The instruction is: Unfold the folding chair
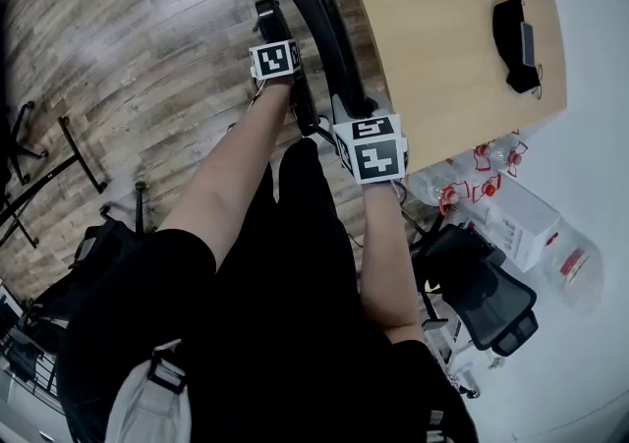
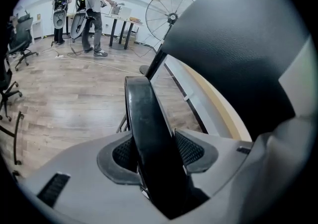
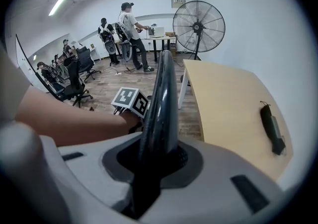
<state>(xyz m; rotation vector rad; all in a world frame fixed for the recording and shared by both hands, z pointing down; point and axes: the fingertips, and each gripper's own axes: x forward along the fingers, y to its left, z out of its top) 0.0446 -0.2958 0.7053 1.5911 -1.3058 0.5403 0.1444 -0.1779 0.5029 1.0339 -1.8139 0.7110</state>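
The folding chair (image 1: 316, 9) is black and stands folded between me and the table, its curved top edge uppermost. My left gripper (image 2: 158, 151) has both pads pressed against a narrow black edge of the chair (image 2: 144, 118). My right gripper (image 3: 158, 161) is shut on the thin black top edge of the chair (image 3: 161, 99). In the head view the left marker cube (image 1: 273, 60) sits on the chair's left side and the right marker cube (image 1: 371, 146) lower on its right side. Both sets of jaws are hidden under the cubes there.
A light wooden table (image 1: 442, 28) stands just right of the chair with a black object (image 1: 515, 33) on it. Plastic bottles (image 1: 472, 181) and a black office chair (image 1: 482, 289) are at the right. A standing fan (image 3: 198, 27), people (image 3: 130, 34) and office chairs (image 3: 74, 76) are beyond, on the wood floor.
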